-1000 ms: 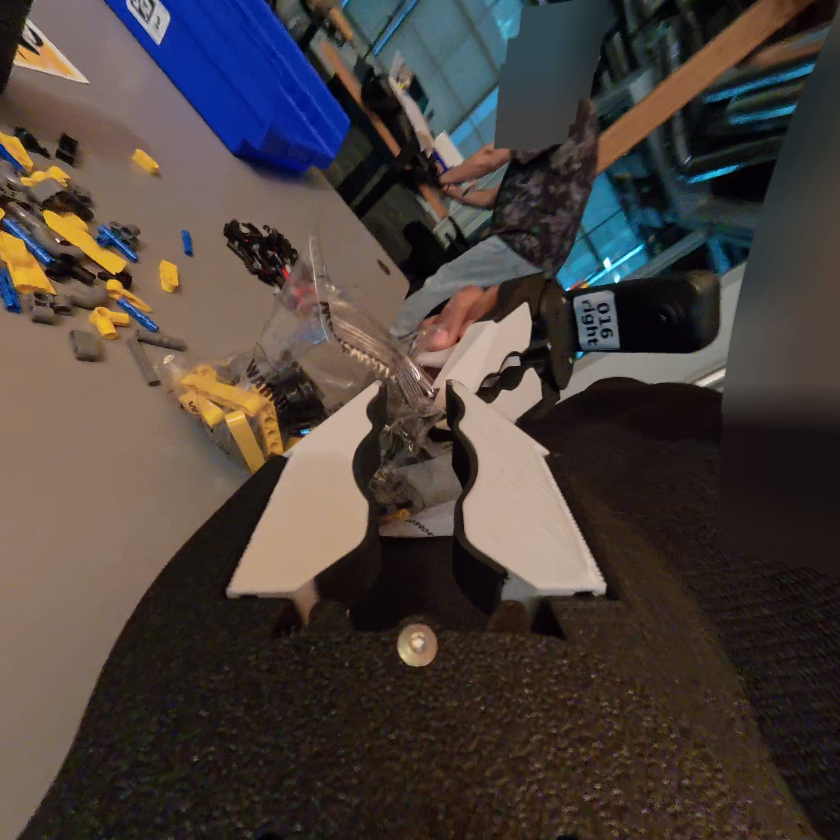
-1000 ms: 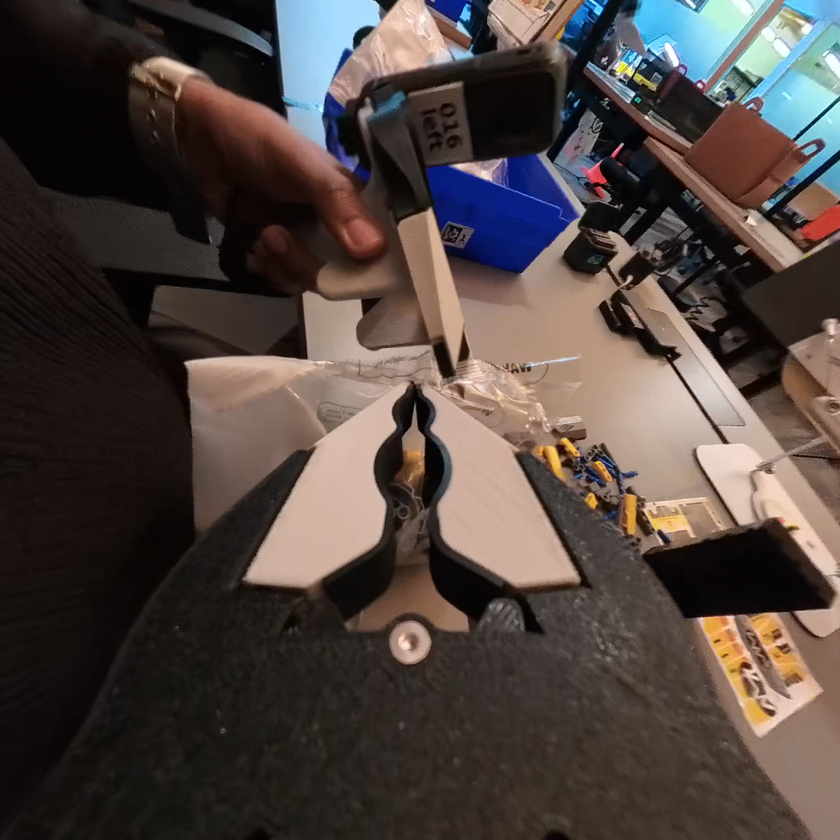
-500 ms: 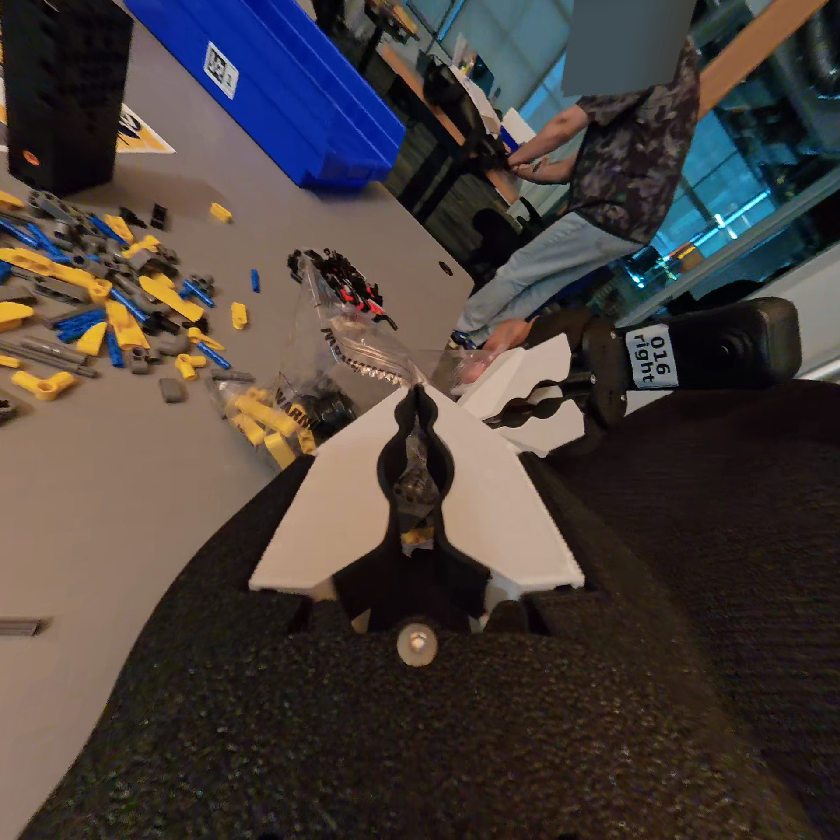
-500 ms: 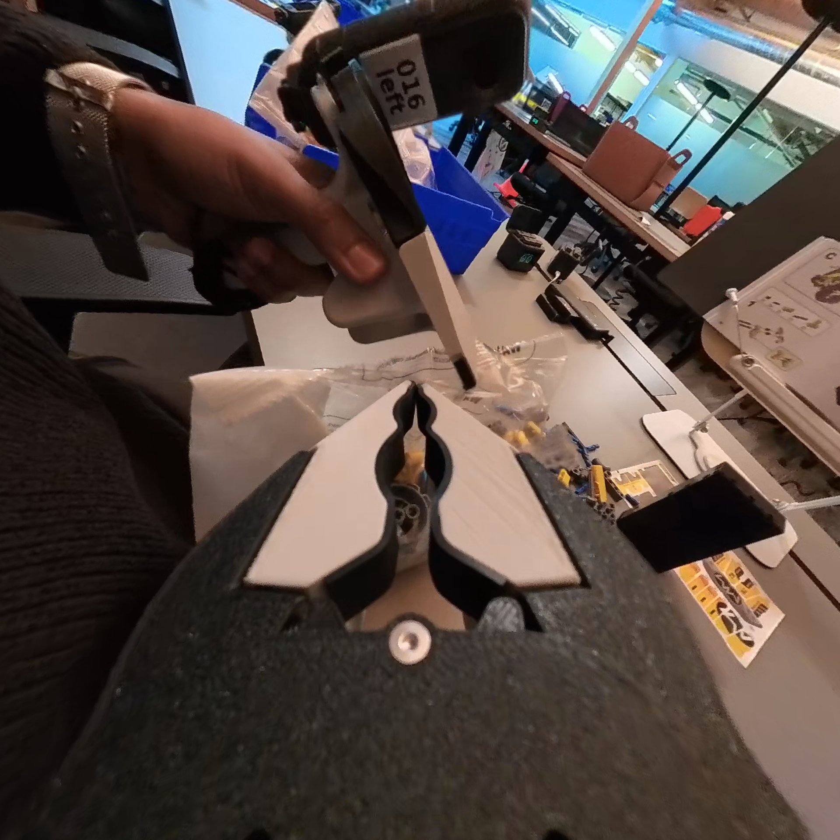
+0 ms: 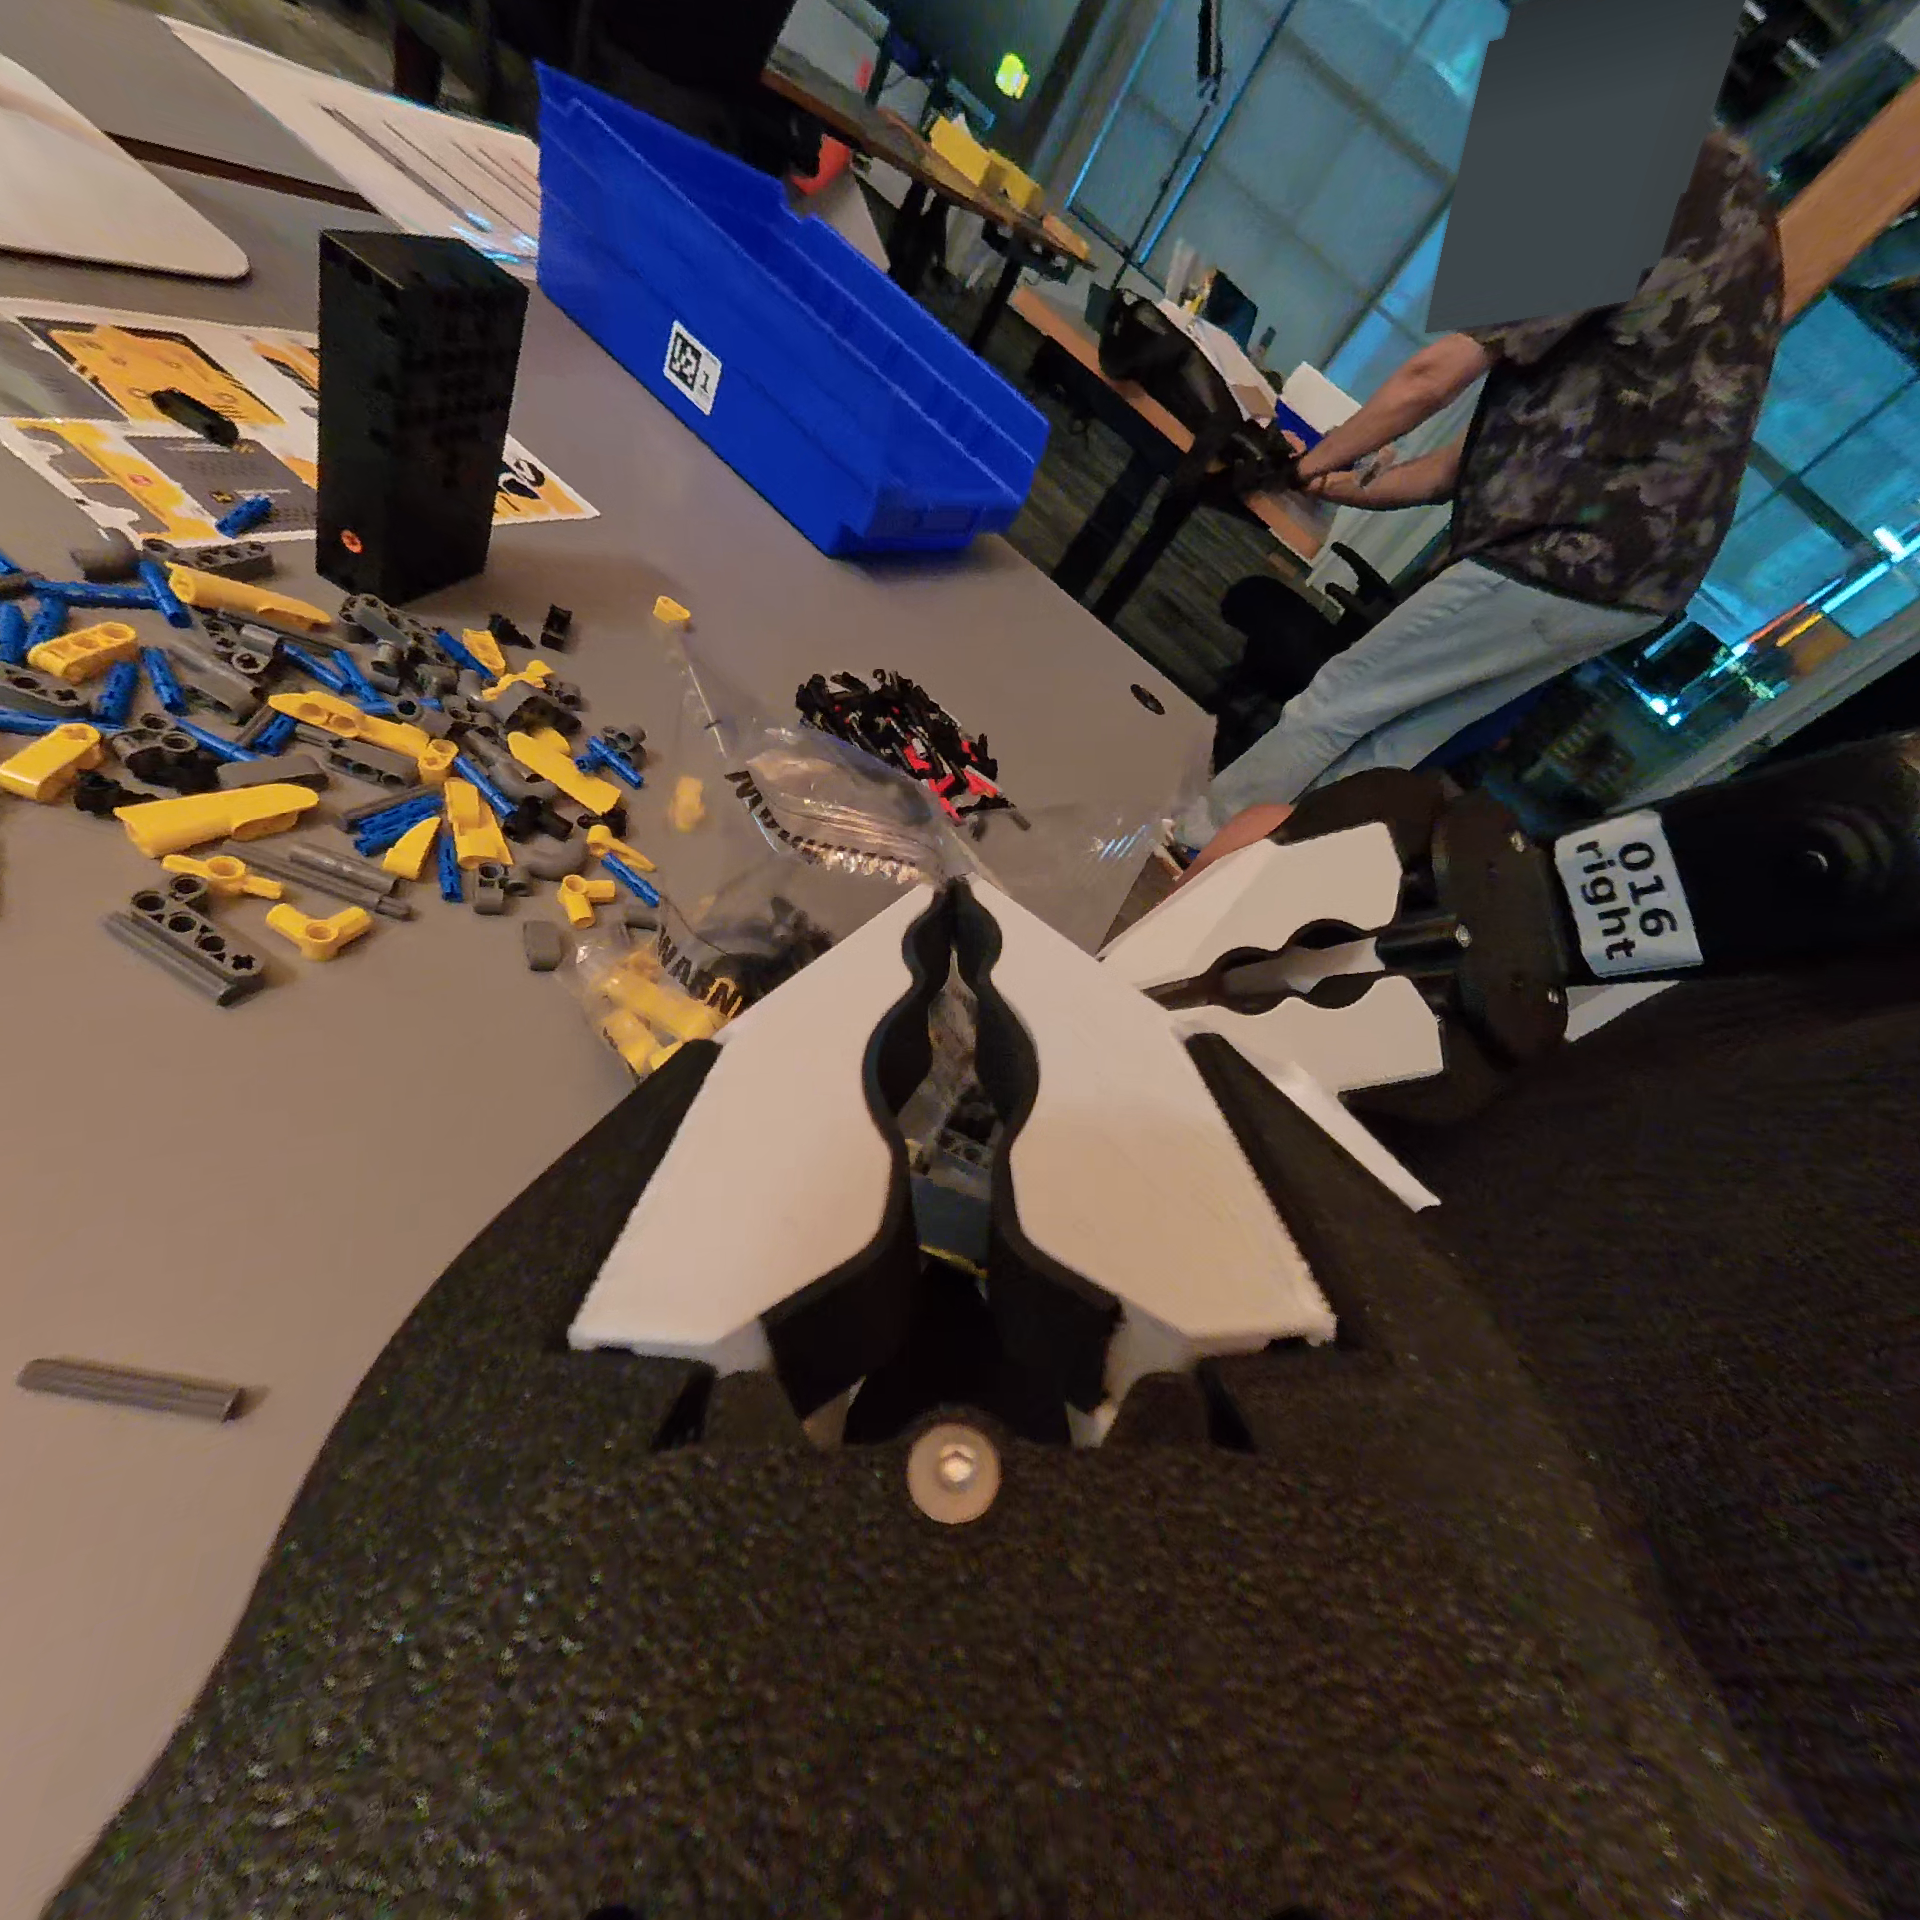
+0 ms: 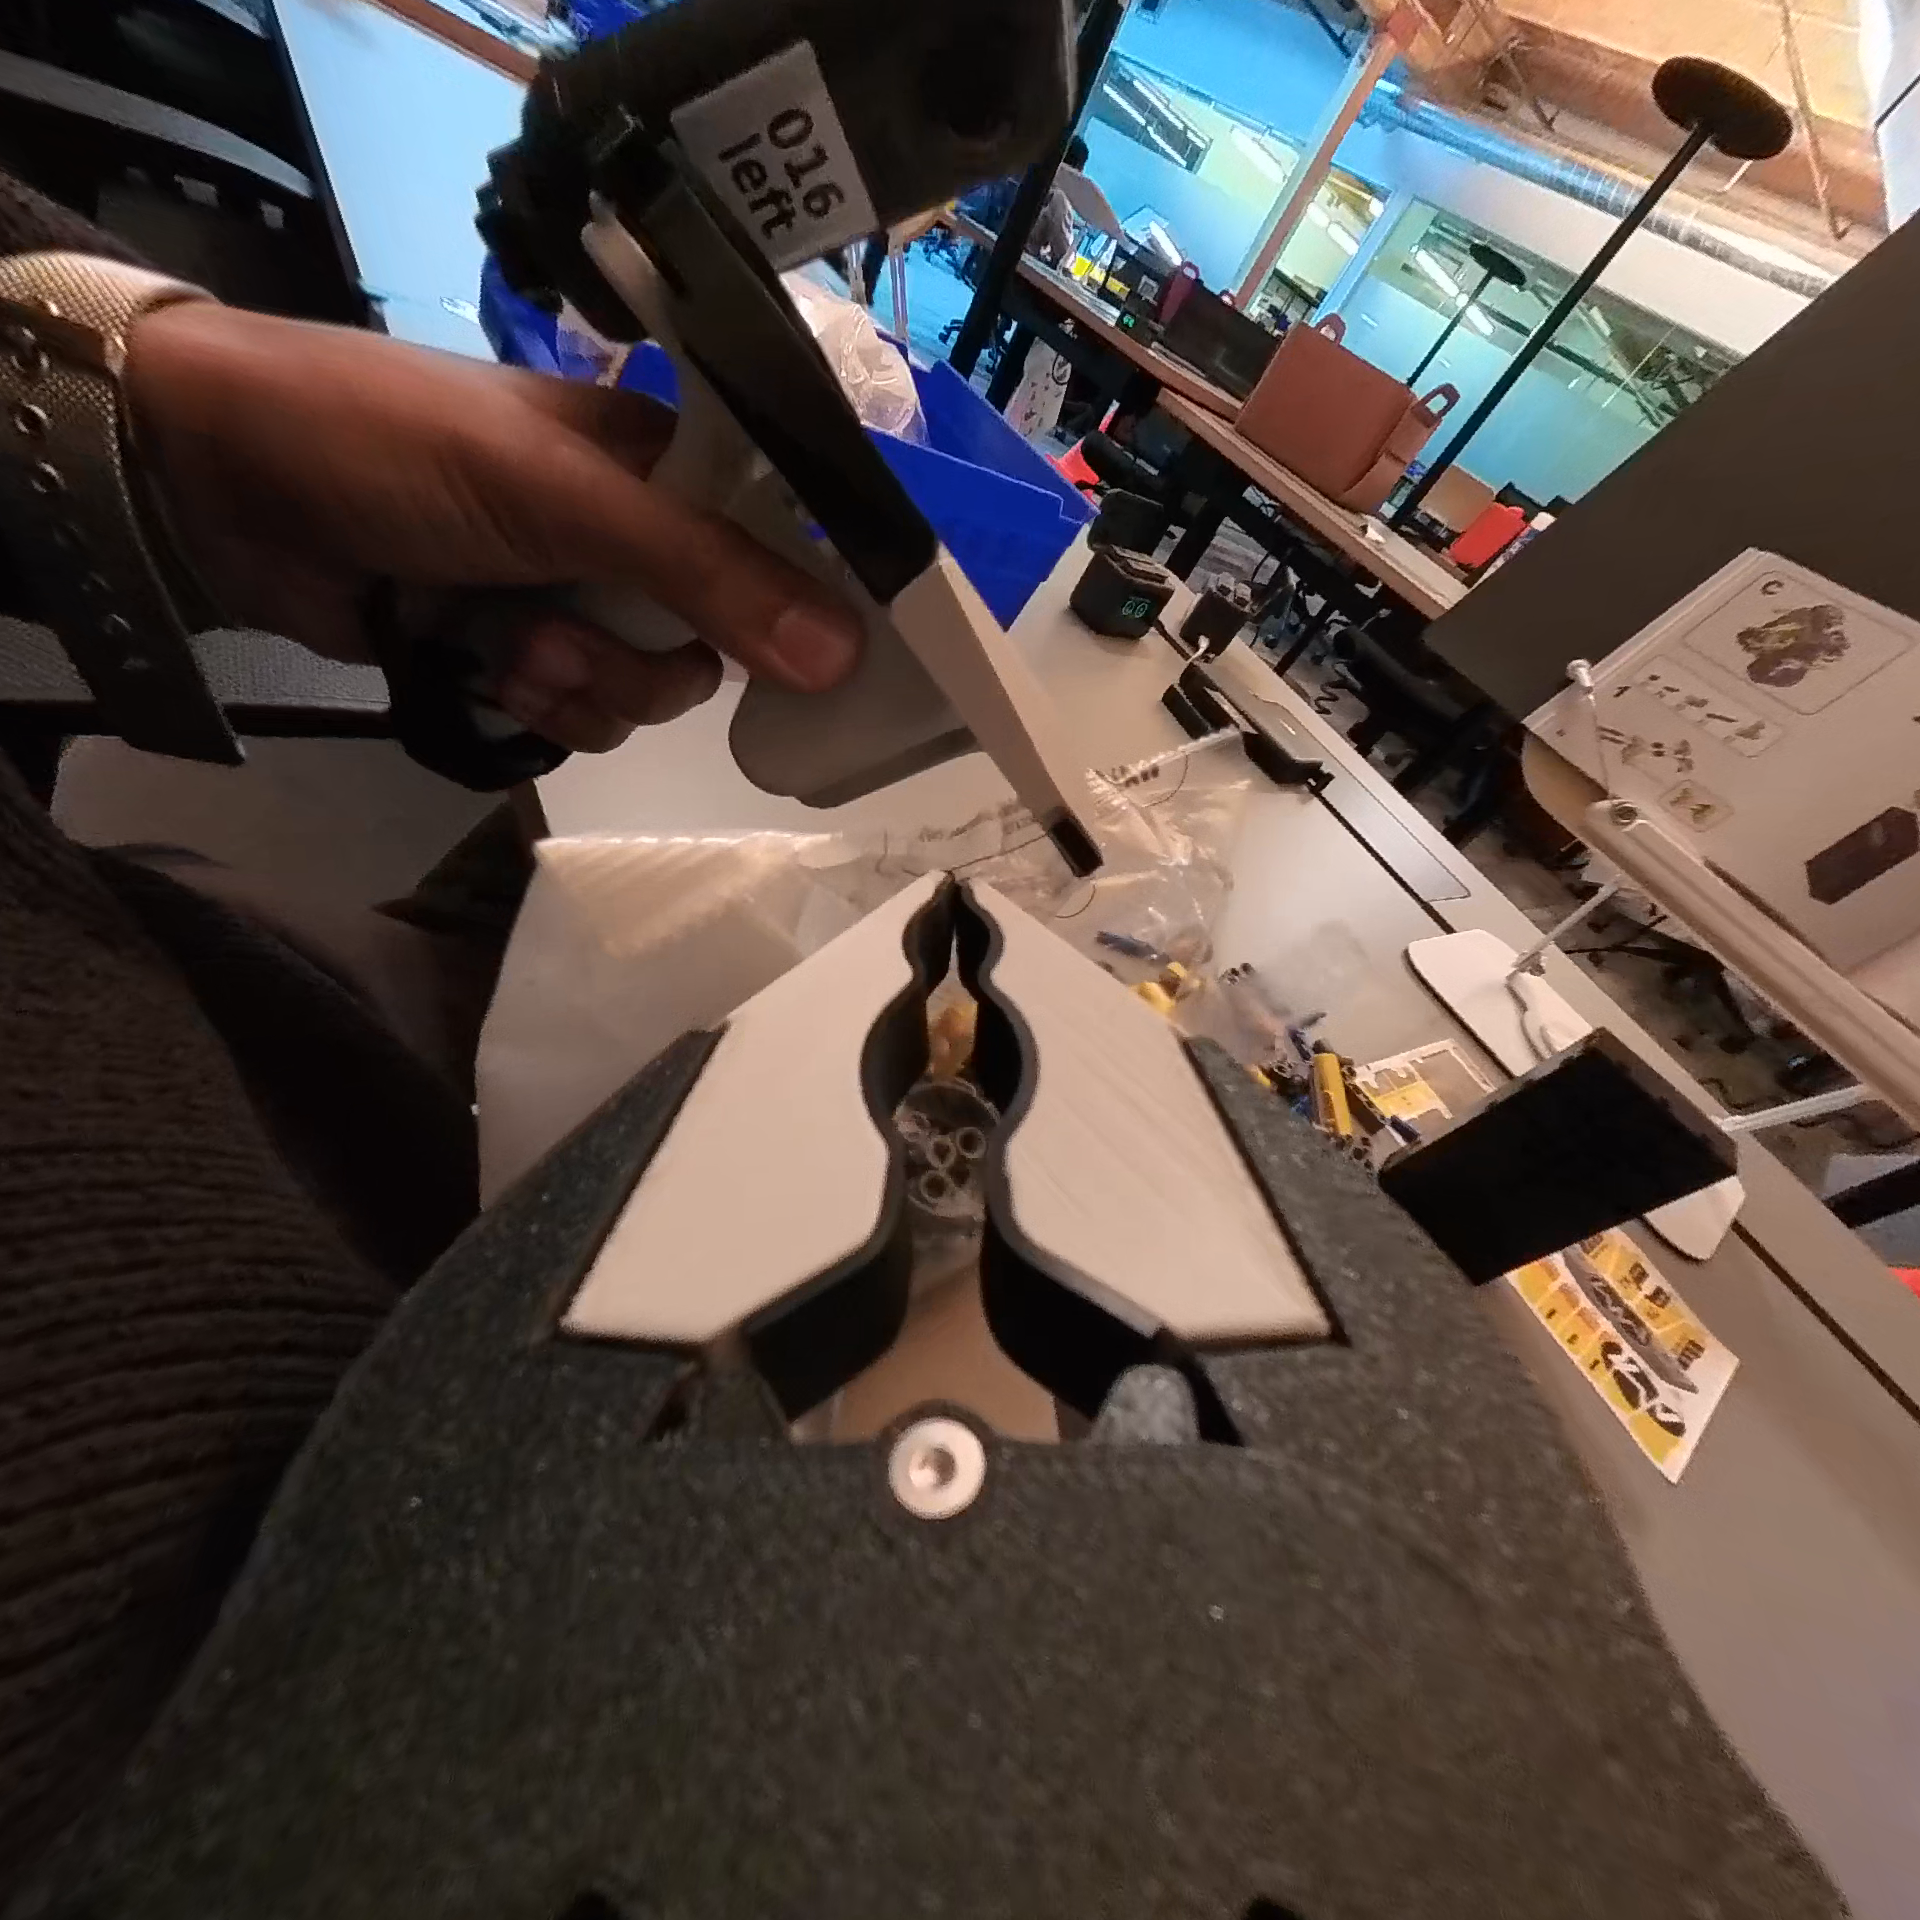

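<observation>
A clear plastic bag (image 5: 831, 821) with yellow, grey and black building pieces hangs between both grippers at the grey table's near edge. My left gripper (image 5: 954, 896) is shut on the bag's top edge. My right gripper (image 6: 954, 891) is shut on the same bag (image 6: 1153, 862) from the other side. In the left wrist view the right gripper (image 5: 1174, 987) lies just right of mine, closed. In the right wrist view the left gripper (image 6: 1075, 847), held by a hand (image 6: 499, 582), pinches the bag just above and right of my tips.
Loose yellow, blue and grey pieces (image 5: 312, 748) are spread over the table (image 5: 208, 1143). A black block (image 5: 416, 416), a blue bin (image 5: 790, 364), a heap of black and red pins (image 5: 904, 727) and instruction sheets (image 5: 125, 405) lie beyond. A person (image 5: 1558, 468) stands far right. My left and right fingertips are right by each other. From either gripper's tips it is about 25 centimetres to the black block (image 5: 416, 416). It turns up in the right wrist view (image 6: 1528, 1118) as well.
My left gripper went from open around the bag's edge to shut on it. Both grippers have tilted, bringing more of the table into view. The right gripper stayed shut on the bag.
</observation>
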Motion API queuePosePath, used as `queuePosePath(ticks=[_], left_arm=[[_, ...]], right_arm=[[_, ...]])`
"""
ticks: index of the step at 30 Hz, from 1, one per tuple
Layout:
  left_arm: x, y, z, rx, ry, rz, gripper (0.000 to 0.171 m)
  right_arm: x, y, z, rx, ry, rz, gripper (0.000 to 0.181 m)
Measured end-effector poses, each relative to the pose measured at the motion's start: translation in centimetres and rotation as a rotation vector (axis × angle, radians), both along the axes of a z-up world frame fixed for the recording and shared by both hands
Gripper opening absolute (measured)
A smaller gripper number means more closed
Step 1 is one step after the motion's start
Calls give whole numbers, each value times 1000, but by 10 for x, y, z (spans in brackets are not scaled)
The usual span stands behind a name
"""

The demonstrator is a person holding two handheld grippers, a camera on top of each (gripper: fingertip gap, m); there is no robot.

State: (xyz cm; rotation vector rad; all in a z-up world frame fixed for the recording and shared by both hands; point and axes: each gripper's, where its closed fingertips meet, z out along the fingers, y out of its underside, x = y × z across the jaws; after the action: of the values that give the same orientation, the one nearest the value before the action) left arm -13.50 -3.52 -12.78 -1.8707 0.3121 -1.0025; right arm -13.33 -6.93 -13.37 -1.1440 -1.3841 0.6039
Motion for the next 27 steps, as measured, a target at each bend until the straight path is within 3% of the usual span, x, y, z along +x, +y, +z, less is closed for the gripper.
queuePosePath(ticks=[1, 3, 4, 5, 7, 9, 15, 22, 27], left_arm=[[-1, 2, 0, 6, -2, 17, 0], [-43, 23, -1, 50, 38, 208, 0], [-58, 24, 10, 47, -60, 232, 0], [-62, 22, 17, 37, -108, 216, 0], [-58, 16, 11, 44, 39, 201, 0], [-55, 14, 7, 39, 70, 183, 0], [-61, 16, 6, 27, -92, 177, 0], [-76, 18, 5, 38, -92, 224, 0], [-66, 15, 10, 39, -158, 174, 0]], right_arm=[[0, -3, 0, -6, -2, 16, 0], [-2, -40, 11, -69, 70, 174, 0], [-3, -48, 10, -40, 68, 174, 0], [-4, -48, 6, 2, 39, 146, 0], [-4, -48, 3, -36, 39, 165, 0], [0, -48, 7, -110, 84, 207, 0], [9, -52, 18, -103, 120, 266, 0], [7, -73, 3, -64, 74, 382, 0], [13, -72, 12, -55, 148, 406, 0]])
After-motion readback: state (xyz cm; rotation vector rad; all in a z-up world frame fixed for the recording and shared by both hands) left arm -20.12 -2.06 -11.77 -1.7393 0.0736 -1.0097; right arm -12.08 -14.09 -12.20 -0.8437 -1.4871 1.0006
